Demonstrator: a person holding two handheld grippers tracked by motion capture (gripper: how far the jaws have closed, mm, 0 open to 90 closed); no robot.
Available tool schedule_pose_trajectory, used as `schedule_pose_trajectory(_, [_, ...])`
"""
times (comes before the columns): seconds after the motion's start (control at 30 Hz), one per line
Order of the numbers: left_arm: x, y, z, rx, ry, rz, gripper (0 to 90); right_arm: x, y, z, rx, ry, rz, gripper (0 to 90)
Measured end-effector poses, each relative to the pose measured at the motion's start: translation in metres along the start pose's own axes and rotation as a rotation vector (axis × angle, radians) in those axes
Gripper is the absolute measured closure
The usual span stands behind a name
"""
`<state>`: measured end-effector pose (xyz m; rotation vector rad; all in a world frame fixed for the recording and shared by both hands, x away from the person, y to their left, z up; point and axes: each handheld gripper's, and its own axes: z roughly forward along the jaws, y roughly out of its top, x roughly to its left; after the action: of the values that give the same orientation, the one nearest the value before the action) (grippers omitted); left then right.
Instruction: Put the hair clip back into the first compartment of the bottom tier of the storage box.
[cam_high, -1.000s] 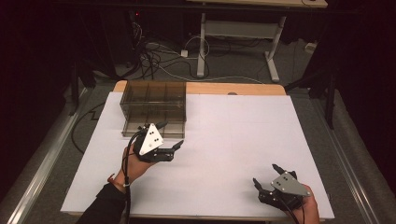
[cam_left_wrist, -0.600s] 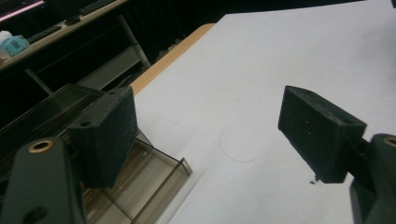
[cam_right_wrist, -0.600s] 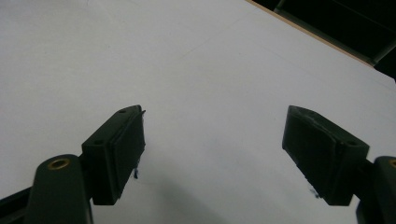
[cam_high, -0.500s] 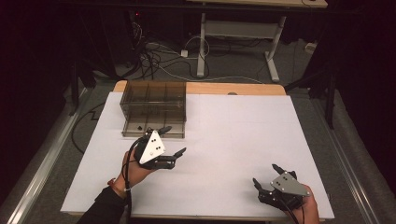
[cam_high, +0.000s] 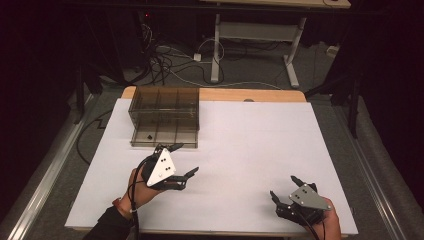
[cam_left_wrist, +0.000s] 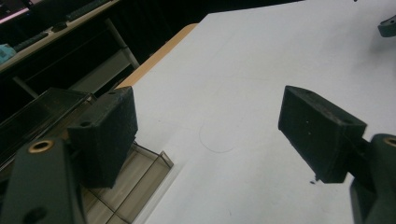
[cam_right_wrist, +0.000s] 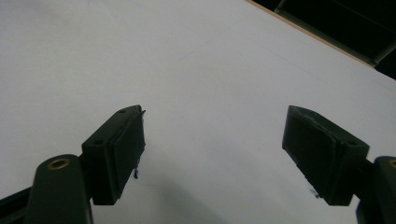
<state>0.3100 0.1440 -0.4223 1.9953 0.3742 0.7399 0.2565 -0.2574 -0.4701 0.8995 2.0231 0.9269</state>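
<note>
A smoky clear compartment box (cam_high: 165, 115) stands at the far left of the white table (cam_high: 260, 135), with a small dark piece (cam_high: 149, 135) in a front cell. Just in front of the box, a hand holds my left gripper (cam_high: 185, 158) open and empty, tilted on its side. In the left gripper view the jaws (cam_left_wrist: 210, 135) are spread wide over bare white surface, with the box corner (cam_left_wrist: 140, 172) beside the left jaw. My right gripper (cam_high: 283, 186) rests open near the front right edge. Its jaws (cam_right_wrist: 212, 149) have nothing between them.
A wooden strip (cam_high: 250, 95) edges the table's far side. Beyond it are cables (cam_high: 165, 60) on the floor and a white desk frame (cam_high: 255, 35). Metal rails (cam_high: 45, 180) run along both sides of the table. My right gripper's tip (cam_left_wrist: 387, 25) shows far off in the left gripper view.
My left gripper has drawn back from the box toward the person and slightly right, still open. The right gripper has stayed in place.
</note>
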Motion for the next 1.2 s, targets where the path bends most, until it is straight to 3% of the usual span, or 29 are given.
schedule_pose_trajectory(0.37, [-0.007,-0.013,-0.006,0.019,-0.011,0.012,18.4,0.0,0.001,0.0,-0.005,0.004,-0.006,21.4])
schedule_pose_trajectory(0.6, [-0.009,-0.026,-0.011,0.035,-0.012,-0.001,18.2,0.0,0.001,0.001,-0.004,0.007,-0.004,21.4])
schedule_pose_trajectory(0.83, [-0.011,-0.047,-0.018,0.09,-0.007,-0.038,17.6,0.0,0.0,0.002,-0.008,0.02,-0.003,21.4])
schedule_pose_trajectory(1.0, [-0.015,-0.066,-0.029,0.143,0.002,-0.083,16.3,-0.002,-0.001,-0.001,-0.015,0.02,-0.004,21.4])
schedule_pose_trajectory(1.07, [-0.017,-0.074,-0.035,0.147,-0.007,-0.124,16.3,-0.002,-0.001,-0.002,-0.017,0.016,0.0,21.4])
schedule_pose_trajectory(1.2, [-0.018,-0.087,-0.044,0.18,-0.001,-0.145,16.3,-0.001,-0.001,-0.004,-0.015,0.008,-0.008,21.4])
